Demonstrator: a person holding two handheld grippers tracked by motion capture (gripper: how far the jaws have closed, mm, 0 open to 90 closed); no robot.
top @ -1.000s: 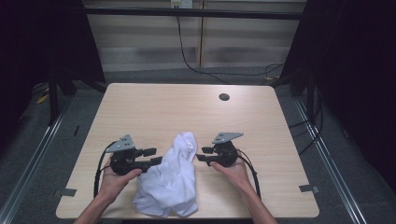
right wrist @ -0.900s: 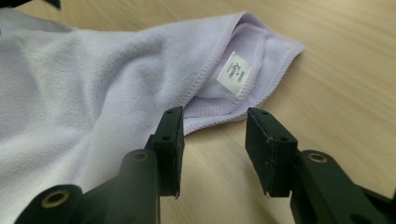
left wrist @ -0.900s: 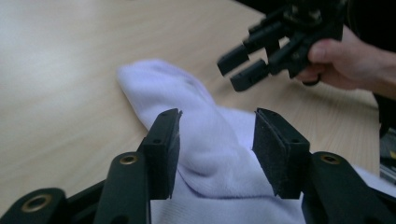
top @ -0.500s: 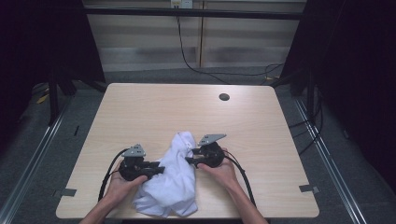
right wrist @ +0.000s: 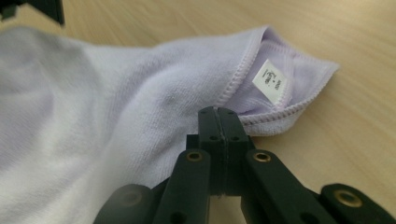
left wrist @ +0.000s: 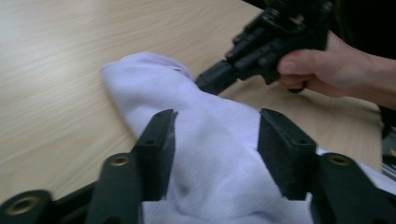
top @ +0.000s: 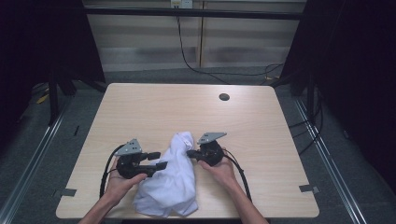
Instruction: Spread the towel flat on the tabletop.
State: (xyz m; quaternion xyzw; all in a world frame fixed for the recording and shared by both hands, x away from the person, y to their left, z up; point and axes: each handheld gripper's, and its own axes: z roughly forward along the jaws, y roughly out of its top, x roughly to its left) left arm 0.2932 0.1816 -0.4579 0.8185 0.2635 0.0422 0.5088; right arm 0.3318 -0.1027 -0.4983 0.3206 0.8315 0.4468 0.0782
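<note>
Now | left tool (left wrist: 215, 149) spread over white towel (top: 170, 182) | right tool (right wrist: 218, 116) clenched at towel's edge

The right gripper (right wrist: 218, 114) was observed with its two black jaws pressed flat together, no gap visible between them. Their tips were set against the stitched hem of a white towel (right wrist: 107, 116); whether cloth was pinched between them could not be determined. The towel was seen lying crumpled on a light wooden table (right wrist: 355, 135). A small white care label (right wrist: 270, 79) was noted inside a folded corner just beyond the jaw tips. A black object (right wrist: 44, 9) was recorded at the top left edge, not identifiable.
</note>
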